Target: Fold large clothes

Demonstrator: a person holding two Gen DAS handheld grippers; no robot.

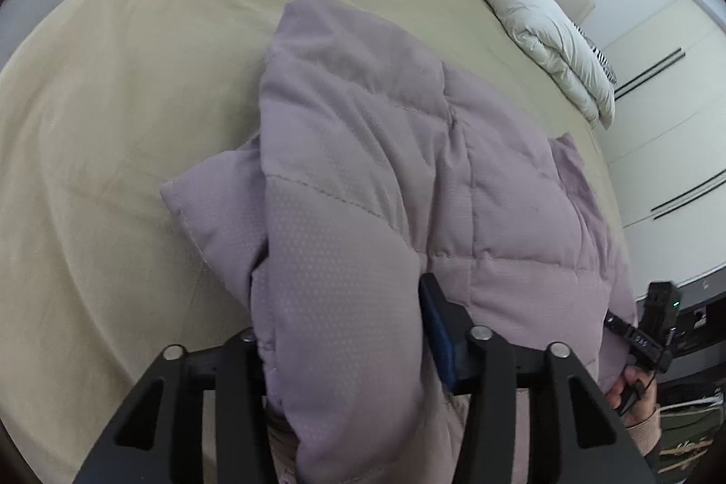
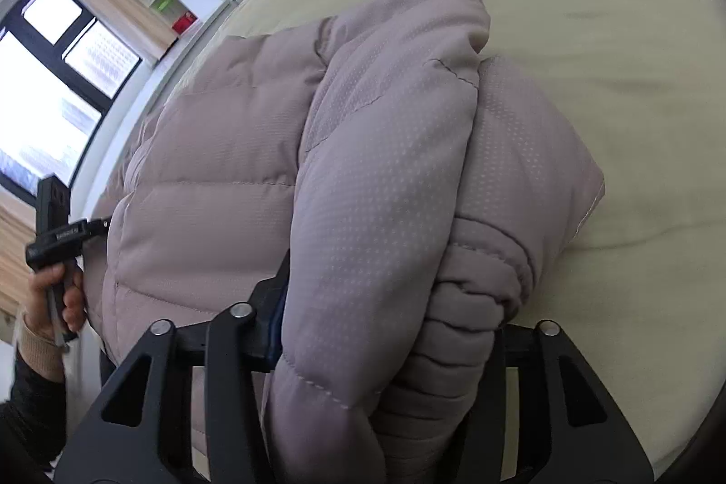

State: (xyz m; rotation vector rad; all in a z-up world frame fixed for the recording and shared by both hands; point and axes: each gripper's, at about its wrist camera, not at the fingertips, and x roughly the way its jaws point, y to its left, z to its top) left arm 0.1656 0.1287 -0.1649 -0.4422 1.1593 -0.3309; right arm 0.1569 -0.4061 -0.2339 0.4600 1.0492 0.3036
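Lying folded on the beige bed (image 1: pixel 113 112) is one lilac puffer jacket (image 1: pixel 385 166), its quilted bulk filling the middle of both wrist views and reaching down between each claw's fingers.

Two grippers are in play. The left gripper (image 1: pixel 345 330) has a thick padded fold of the jacket between its jaws; only one blue-padded finger (image 1: pixel 435 330) shows, the other being buried under the cloth, so I cannot tell whether the pads press on it. The right gripper (image 2: pixel 390 302) likewise has a fold and a ribbed cuff (image 2: pixel 453 302) between its jaws; one finger (image 2: pixel 272 302) peeks out at the left of the fabric, the other is covered, and its grip cannot be told either.

Each camera also catches the other gripper at the frame's edge, held by a hand (image 2: pixel 59 293) with a tan sleeve end; a second hand (image 1: pixel 635 393) is partly cut off behind the jacket.

One white pillow (image 1: pixel 544 30) rests at the headboard, well apart from the jacket. One window (image 2: pixel 54 75) is overexposed. The jacket's near edge runs off the bottom of both frames.
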